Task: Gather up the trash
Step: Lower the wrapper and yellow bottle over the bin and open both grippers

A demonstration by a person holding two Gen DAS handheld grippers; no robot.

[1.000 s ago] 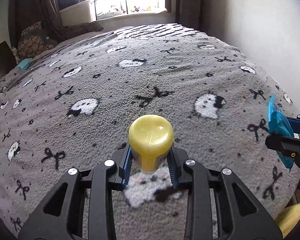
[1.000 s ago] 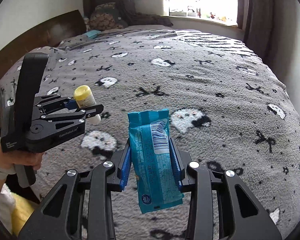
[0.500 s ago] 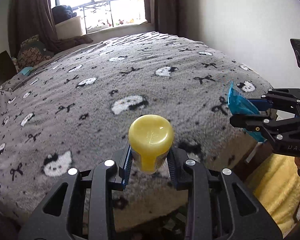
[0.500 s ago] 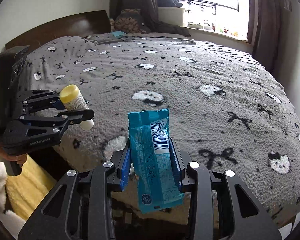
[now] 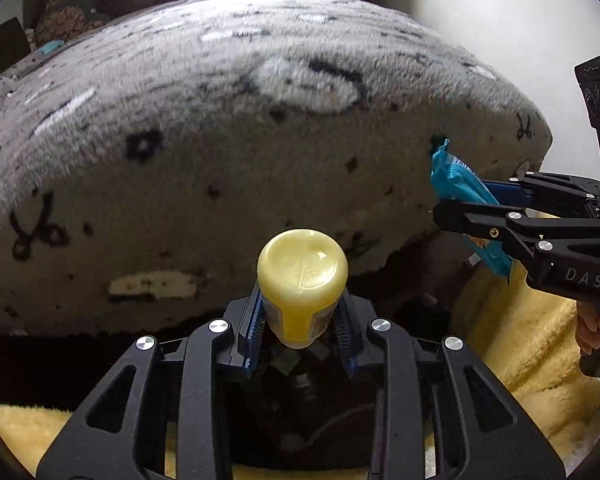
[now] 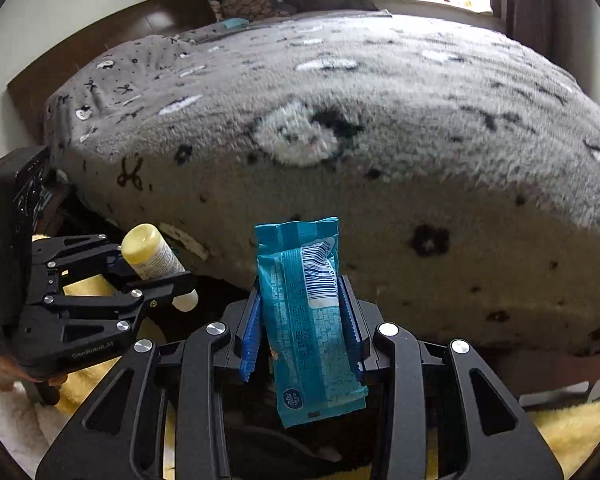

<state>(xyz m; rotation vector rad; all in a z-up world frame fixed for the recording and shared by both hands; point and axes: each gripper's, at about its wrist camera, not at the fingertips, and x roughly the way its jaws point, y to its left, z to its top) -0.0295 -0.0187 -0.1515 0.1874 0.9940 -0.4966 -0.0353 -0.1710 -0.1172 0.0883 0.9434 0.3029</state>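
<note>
A small yellow bottle stands between the blue pads of my left gripper, which is shut on it, bottom end toward the camera. In the right wrist view the same bottle shows at the left, held in the left gripper. My right gripper is shut on a blue snack wrapper with a barcode. That wrapper also appears at the right of the left wrist view in the right gripper. Both grippers hang side by side just off the bed's near edge, pointing steeply down.
A bed with a grey fleece blanket printed with bows and white faces fills the view ahead. Below its edge lies a dark gap with unclear items. Yellow fluffy fabric lies at the right and low left. A dark headboard stands far left.
Both grippers have pulled back from over the blanket to beyond the bed's edge and sunk lower. The bottle and wrapper stayed gripped. The dark gap and yellow fabric have come into view.
</note>
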